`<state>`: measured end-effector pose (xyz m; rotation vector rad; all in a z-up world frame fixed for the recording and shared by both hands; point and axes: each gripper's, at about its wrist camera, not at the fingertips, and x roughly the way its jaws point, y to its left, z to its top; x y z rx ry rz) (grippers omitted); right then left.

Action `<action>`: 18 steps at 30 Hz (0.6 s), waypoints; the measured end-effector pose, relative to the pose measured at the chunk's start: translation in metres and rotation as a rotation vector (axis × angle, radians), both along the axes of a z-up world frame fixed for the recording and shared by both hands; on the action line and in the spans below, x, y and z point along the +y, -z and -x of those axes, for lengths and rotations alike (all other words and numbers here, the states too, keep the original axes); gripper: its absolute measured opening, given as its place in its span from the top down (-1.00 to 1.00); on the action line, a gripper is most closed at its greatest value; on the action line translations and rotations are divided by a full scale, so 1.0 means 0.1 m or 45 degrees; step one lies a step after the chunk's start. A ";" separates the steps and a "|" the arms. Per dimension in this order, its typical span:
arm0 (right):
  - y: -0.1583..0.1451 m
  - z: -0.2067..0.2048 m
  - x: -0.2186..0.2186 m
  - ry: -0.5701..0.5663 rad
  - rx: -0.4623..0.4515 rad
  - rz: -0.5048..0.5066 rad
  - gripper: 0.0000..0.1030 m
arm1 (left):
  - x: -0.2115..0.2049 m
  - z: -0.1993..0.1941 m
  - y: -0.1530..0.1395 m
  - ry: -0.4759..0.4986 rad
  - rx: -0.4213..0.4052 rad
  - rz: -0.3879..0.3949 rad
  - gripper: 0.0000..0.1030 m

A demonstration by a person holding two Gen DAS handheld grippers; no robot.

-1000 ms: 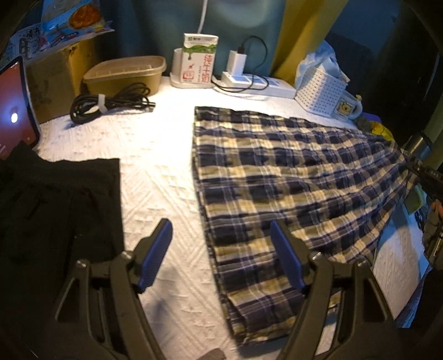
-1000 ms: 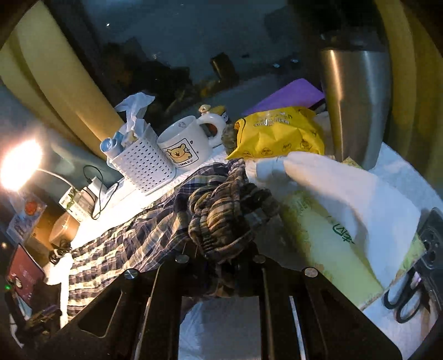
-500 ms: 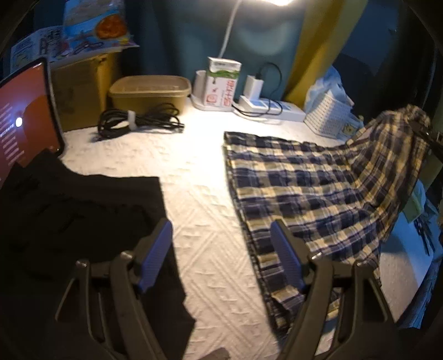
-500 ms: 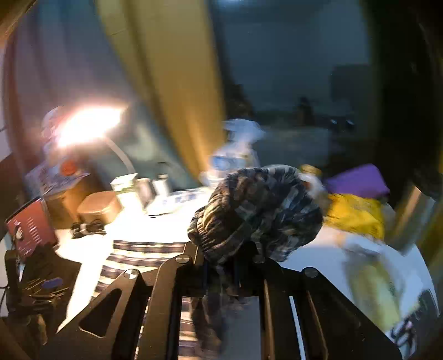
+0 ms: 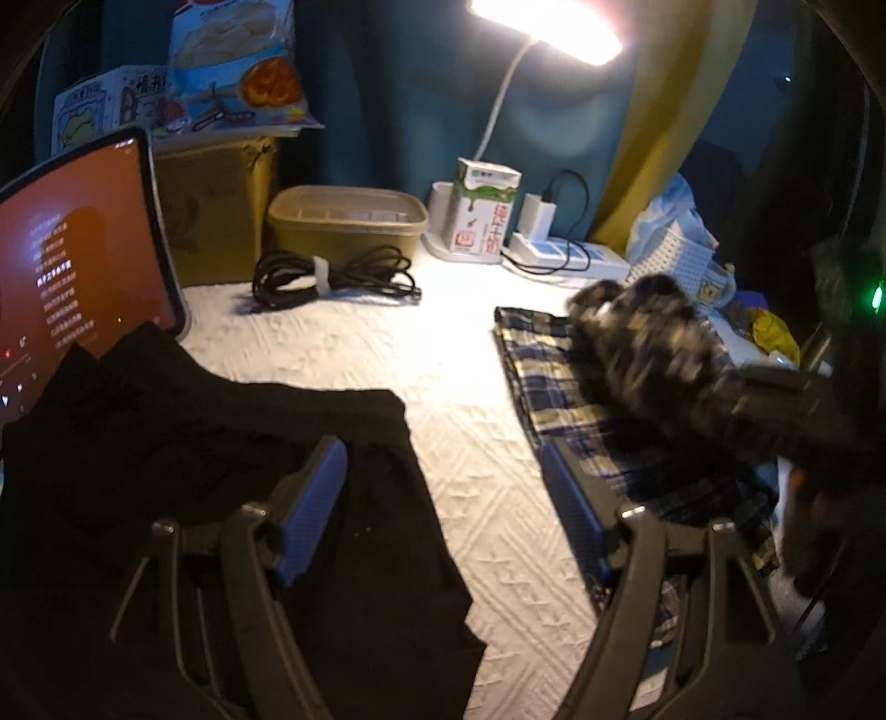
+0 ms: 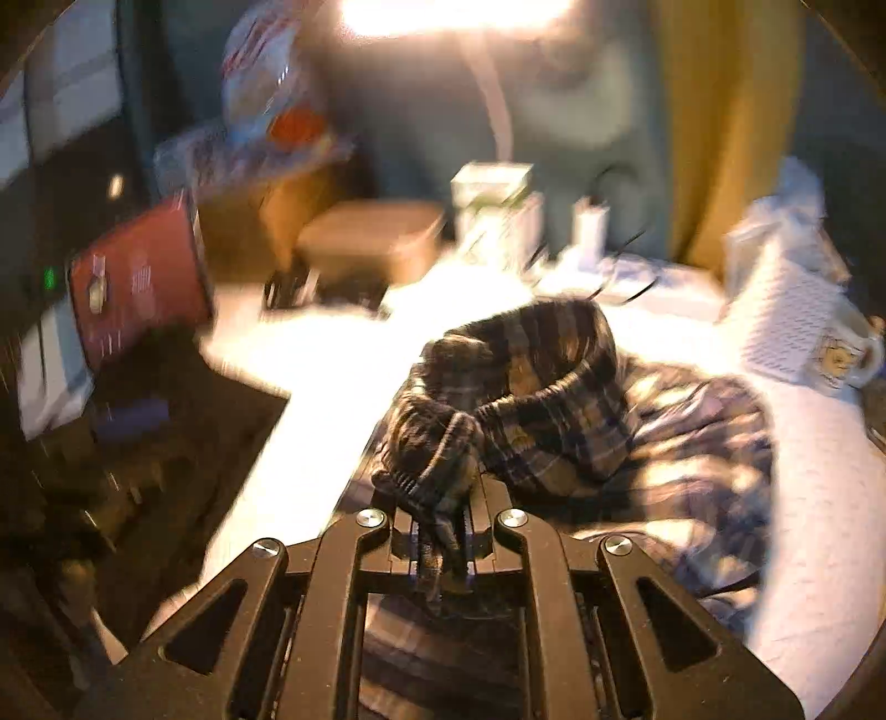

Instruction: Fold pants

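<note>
Nearest the left wrist camera, the left gripper (image 5: 443, 498) hovered with its blue-padded fingers (image 5: 313, 498) spread wide and nothing between them, above the white quilted table cover (image 5: 470, 387). One finger hung over a black garment (image 5: 221, 471) lying flat at the left of the cover, the other over the near edge of the plaid pants (image 5: 559, 382).

In the right wrist view, the right gripper (image 6: 440, 526) was clenched on the elastic waistband of the plaid pants (image 6: 554, 399), the bunched band standing up in a loop just past the fingertips. The rest of the pants lay spread on the cover (image 6: 819, 498) beneath and to the right; the left wrist view showed the gathered end lifted above the flat part, blurred.

Farther back lay a coiled black cable (image 5: 332, 274), with a tan lidded container (image 5: 346, 221) behind it and a red-lit tablet (image 5: 77, 249) propped at the left. A milk carton (image 5: 484, 213), a white power strip (image 5: 570, 255) and a white perforated basket (image 5: 673, 260) with a cartoon mug (image 5: 717, 279) beside it stood along the rear, under a bright desk lamp (image 5: 548, 22).
</note>
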<state>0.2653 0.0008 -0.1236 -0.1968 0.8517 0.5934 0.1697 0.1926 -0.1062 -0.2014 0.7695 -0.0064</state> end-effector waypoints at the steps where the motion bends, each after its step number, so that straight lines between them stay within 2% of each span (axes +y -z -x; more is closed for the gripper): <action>1: 0.05 0.02 0.05 -0.015 0.005 0.023 0.76 | 0.00 0.00 0.00 0.002 0.002 0.000 -0.44; 4: 0.15 0.04 0.10 -0.070 0.058 0.071 0.49 | -0.02 -0.02 -0.01 -0.007 0.011 -0.007 -0.44; 6: 0.14 0.09 0.08 -0.110 0.068 0.046 0.09 | -0.03 -0.04 -0.02 -0.018 0.013 -0.002 -0.44; 10: 0.07 0.22 0.01 -0.180 0.078 0.023 -0.06 | -0.04 -0.11 -0.06 -0.038 0.017 0.008 -0.44; 12: 0.03 0.25 -0.10 -0.195 0.080 -0.015 -0.25 | -0.07 -0.16 -0.09 -0.030 0.011 0.013 -0.44; 15: -0.06 0.28 -0.34 -0.173 0.055 -0.062 -0.26 | -0.21 -0.23 -0.17 0.010 -0.008 -0.003 -0.44; 18: -0.14 0.26 -0.62 -0.107 0.029 -0.102 -0.27 | -0.45 -0.37 -0.21 0.117 -0.012 -0.024 -0.44</action>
